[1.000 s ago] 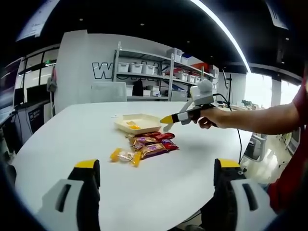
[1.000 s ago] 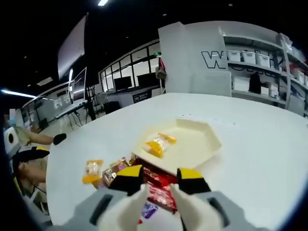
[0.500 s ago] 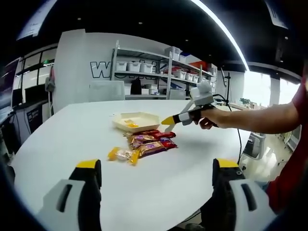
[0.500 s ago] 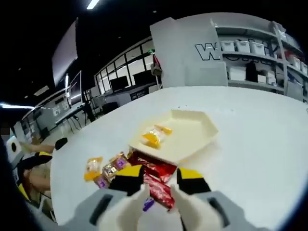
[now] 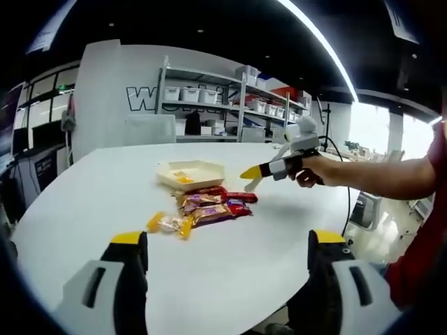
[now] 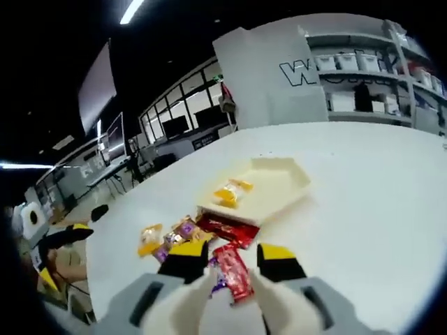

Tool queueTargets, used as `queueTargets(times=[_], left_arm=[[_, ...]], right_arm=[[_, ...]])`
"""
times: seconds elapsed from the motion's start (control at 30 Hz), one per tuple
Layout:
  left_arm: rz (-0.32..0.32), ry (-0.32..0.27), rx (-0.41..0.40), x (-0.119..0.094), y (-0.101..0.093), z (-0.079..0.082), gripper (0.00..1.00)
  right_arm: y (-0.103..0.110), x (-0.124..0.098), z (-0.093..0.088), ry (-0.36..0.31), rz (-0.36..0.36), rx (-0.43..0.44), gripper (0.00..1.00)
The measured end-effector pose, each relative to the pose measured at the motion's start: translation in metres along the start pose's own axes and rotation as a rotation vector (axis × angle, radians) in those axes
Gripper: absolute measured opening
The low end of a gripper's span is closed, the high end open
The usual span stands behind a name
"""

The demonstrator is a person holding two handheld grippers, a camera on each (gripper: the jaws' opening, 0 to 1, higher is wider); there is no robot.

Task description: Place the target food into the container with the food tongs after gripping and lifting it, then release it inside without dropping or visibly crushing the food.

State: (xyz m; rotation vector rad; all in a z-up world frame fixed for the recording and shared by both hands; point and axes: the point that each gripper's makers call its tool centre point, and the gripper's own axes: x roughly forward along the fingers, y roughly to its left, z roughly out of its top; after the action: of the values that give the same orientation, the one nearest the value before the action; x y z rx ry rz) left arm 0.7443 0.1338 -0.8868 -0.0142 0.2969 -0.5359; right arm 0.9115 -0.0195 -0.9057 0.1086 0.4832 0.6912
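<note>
Red snack bar [image 6: 234, 271] (between jaws)

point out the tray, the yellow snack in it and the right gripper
tray [image 6: 285, 187], right gripper view, on its bare floor.
yellow snack [image 6: 232, 191], right gripper view, on the middle of the wrapper.
right gripper [image 6: 232, 257], right gripper view, midway between its yellow fingertips.

The bench [image 6: 363, 209] is white and the tray [image 6: 276, 188] cream. Snack packets [image 6: 223, 227] look red, purple and yellow; each hand-held gripper [image 6: 234, 259] is yellow-tipped.
</note>
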Motion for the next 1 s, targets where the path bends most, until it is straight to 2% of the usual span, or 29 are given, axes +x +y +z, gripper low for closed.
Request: queueTargets(times=[0.07, 0.13, 0.33, 0.4, 0.47, 0.53, 0.57, 0.6, 0.77, 1.0], left_arm=[[0.001, 0.001, 0.003, 0.000, -0.001, 0.001, 0.93], [0.003, -0.003, 0.009, -0.001, -0.001, 0.002, 0.92], [0.015, -0.003, 0.005, -0.006, 0.002, 0.001, 0.93], [0.016, 0.001, 0.005, -0.007, 0.004, -0.001, 0.92], [0.021, 0.008, 0.004, -0.009, 0.005, -0.002, 0.93], [0.022, 0.012, 0.002, -0.009, 0.006, -0.003, 0.93], [0.022, 0.012, 0.001, -0.010, 0.007, -0.003, 0.93], [0.022, 0.011, 0.002, -0.010, 0.007, -0.003, 0.92], [0.021, 0.011, 0.009, -0.007, 0.008, -0.002, 0.92], [0.021, 0.007, 0.006, -0.005, 0.007, -0.002, 0.92]], right_arm=[[0.000, 0.006, 0.003, 0.000, 0.011, -0.068, 0.23], [0.003, 0.013, -0.001, 0.027, 0.023, -0.108, 0.23], [0.007, 0.023, -0.014, 0.076, 0.029, -0.180, 0.24], [0.006, 0.024, -0.013, 0.069, 0.019, -0.217, 0.24], [0.002, 0.025, -0.014, 0.075, 0.011, -0.215, 0.24], [-0.001, 0.026, -0.024, 0.116, 0.008, -0.206, 0.24], [0.001, 0.026, -0.018, 0.074, 0.021, -0.238, 0.24], [0.000, 0.025, -0.021, 0.093, 0.010, -0.212, 0.23], [-0.002, 0.026, -0.020, 0.090, 0.003, -0.200, 0.20], [-0.002, 0.028, -0.019, 0.113, -0.037, -0.229, 0.18]])
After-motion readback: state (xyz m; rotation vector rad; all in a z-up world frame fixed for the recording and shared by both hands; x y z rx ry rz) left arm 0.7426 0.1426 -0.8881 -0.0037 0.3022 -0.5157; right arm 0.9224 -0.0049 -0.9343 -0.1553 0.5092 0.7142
